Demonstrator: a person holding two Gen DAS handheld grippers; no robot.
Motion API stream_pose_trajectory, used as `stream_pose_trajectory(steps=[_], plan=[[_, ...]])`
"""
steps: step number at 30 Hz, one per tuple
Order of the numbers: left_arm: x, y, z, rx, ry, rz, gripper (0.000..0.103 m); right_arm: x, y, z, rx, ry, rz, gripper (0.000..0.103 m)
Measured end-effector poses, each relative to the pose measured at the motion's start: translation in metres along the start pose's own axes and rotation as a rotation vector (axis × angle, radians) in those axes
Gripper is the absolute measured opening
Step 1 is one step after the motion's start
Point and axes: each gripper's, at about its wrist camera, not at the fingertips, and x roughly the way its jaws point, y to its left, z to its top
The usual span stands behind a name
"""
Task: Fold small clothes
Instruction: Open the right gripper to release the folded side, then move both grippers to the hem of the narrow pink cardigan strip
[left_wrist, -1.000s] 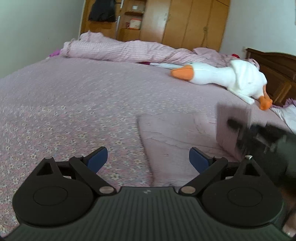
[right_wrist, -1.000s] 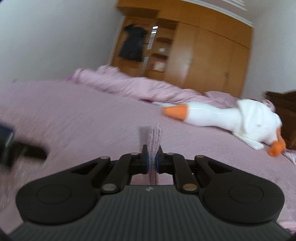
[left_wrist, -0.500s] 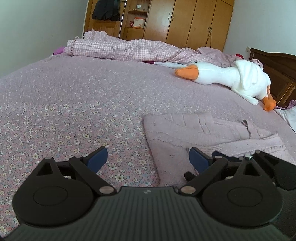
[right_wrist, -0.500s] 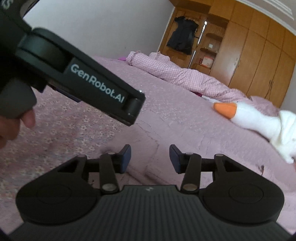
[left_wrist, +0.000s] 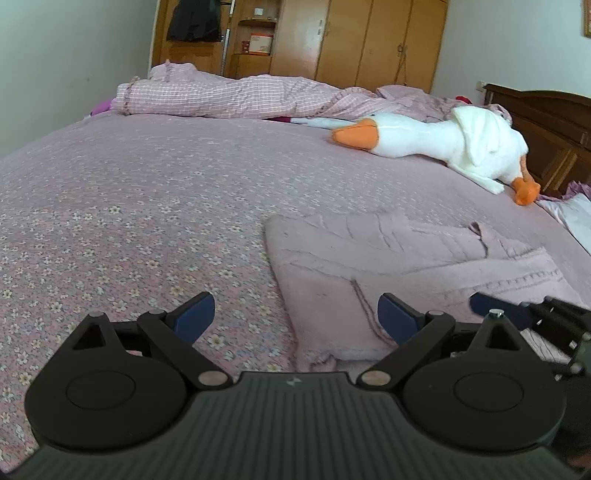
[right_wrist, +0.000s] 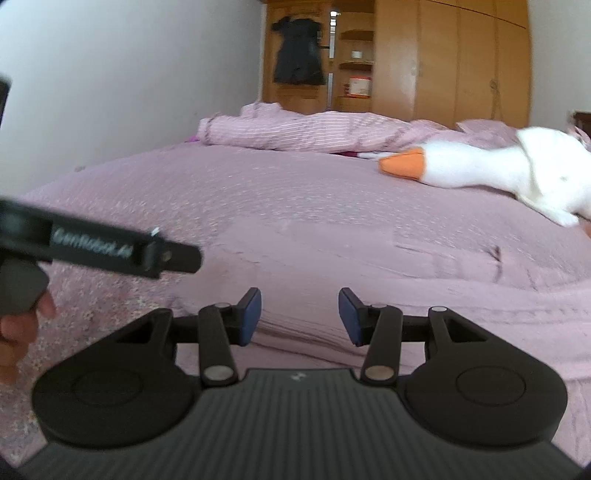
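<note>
Two claws are working over one bed (left_wrist: 129, 192), which is spreading ahead of both under a floral lilac cover. Wooden wardrobes (left_wrist: 369, 40) are standing beyond the bed's far end, with a dark garment (left_wrist: 194, 18) hanging at their left. A checked pink quilt (left_wrist: 229, 98) is lying bunched far ahead of the claws, across the far edge of the cover. A white plush goose (left_wrist: 443, 142) with an orange beak is lying ahead and to the right of the left claw, well apart from it.

The small pink knitted garment (left_wrist: 388, 254) is lying flat on the cover, partly folded, just ahead of the left claw and reaching off to its right; its near left corner is sitting between that claw's pads. In the right wrist view the garment (right_wrist: 369, 258) is filling the ground directly ahead of and beneath the right claw.

The left claw (left_wrist: 295, 314) is standing wide, gripping nothing. The right claw (right_wrist: 300, 315) is standing moderately parted, also gripping nothing, its blue pads (right_wrist: 250, 314) hovering low over the knit. Its tip is showing at the left claw's right side, and a hand (right_wrist: 22, 325) is holding the left claw's grip.
</note>
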Motion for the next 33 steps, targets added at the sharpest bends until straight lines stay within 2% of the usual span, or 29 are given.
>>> stream_pose_trajectory(steps=[3,6,9,11,16,20,22,24,28,30,33], plan=[[-0.003,-0.005,-0.005,0.008,-0.002,-0.012,0.099,-0.011,-0.014,-0.003,0.02,-0.005,-0.009,0.061],[-0.006,-0.01,-0.011,0.006,0.001,-0.041,0.099,-0.026,-0.037,-0.004,0.088,0.0,-0.015,0.062],[-0.007,-0.014,-0.018,-0.004,0.016,-0.036,0.098,-0.05,-0.065,-0.013,0.181,0.003,-0.008,0.062],[-0.009,-0.017,-0.023,-0.028,0.04,-0.039,0.098,-0.063,-0.084,-0.018,0.216,0.019,-0.005,0.062],[-0.023,-0.014,-0.032,-0.067,0.137,-0.172,0.098,-0.1,-0.136,-0.037,0.246,0.048,-0.011,0.062],[-0.038,-0.006,-0.047,-0.124,0.218,-0.206,0.098,-0.13,-0.179,-0.053,0.274,0.084,-0.028,0.062],[-0.046,0.001,-0.06,-0.16,0.25,-0.226,0.099,-0.144,-0.2,-0.063,0.319,0.102,-0.034,0.062],[-0.059,0.005,-0.072,-0.178,0.244,-0.242,0.099,-0.162,-0.217,-0.075,0.375,0.102,-0.041,0.062],[-0.076,0.006,-0.086,-0.218,0.271,-0.267,0.1,-0.192,-0.247,-0.11,0.561,0.046,-0.049,0.063],[-0.085,0.008,-0.091,-0.243,0.294,-0.282,0.1,-0.198,-0.254,-0.122,0.653,0.072,-0.068,0.064],[-0.099,0.007,-0.099,-0.287,0.335,-0.313,0.1,-0.206,-0.258,-0.125,0.645,0.053,-0.032,0.064]])
